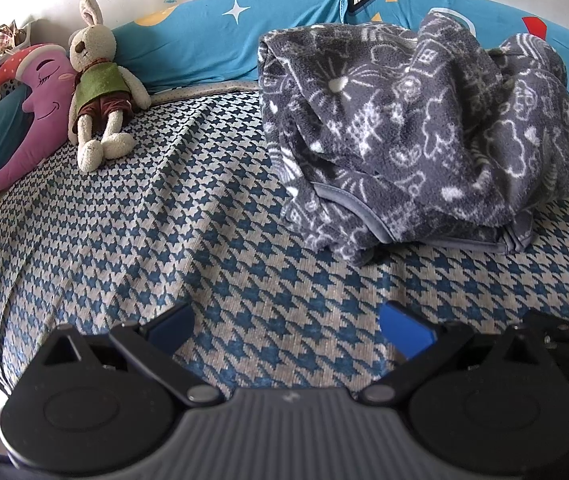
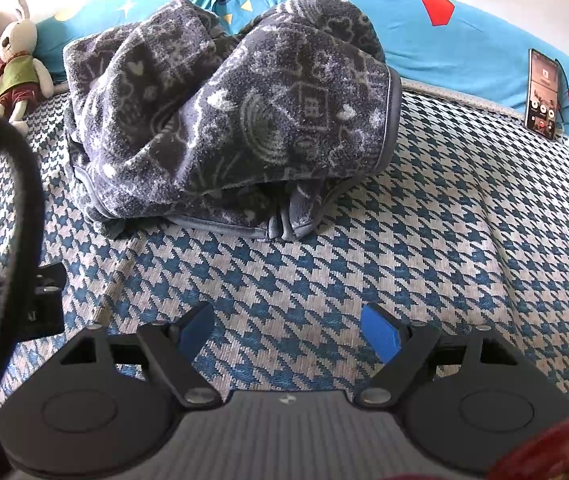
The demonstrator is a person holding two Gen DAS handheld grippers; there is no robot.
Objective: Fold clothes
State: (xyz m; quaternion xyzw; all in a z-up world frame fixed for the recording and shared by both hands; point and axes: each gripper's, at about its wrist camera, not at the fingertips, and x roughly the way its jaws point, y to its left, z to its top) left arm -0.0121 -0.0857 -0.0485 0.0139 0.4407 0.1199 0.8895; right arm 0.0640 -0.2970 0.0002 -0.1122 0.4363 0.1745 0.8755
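Both tongs are wide apart and hold nothing. Left tongs (image 1: 286,326) hang low over the bed with the blue and white zigzag-check cover (image 1: 144,220), and their blue fingertips (image 1: 406,330) point toward the far side. Right tongs (image 2: 288,330) hang over the same cover too, with bare cloth between their blue pads. In the right view, a black part of the left tongs and a thick black cable (image 2: 24,184) show at the left edge.

Past both tongs lies the fluffy dark grey garment with white drawings of flowers, clouds and little houses (image 1: 416,136). It sits in a lumpy, crumpled heap on the bed, near the far side, and it is not folded flat. A smooth grey trim (image 2: 390,120) runs along its edges. No tongs touch it.

Behind the heap, a long bright blue cushion with stars and triangles (image 1: 212,28) runs along the white wall. A cream plush rabbit in a green top and brown shorts (image 1: 98,80) sits against it at the far left. Right beside the rabbit leans a purple moon-shaped pillow with a sleepy face and a red spotted cap (image 1: 36,108). A black phone with a lit screen (image 2: 542,94) stands propped against the cushion at the far right, well apart from the garment.
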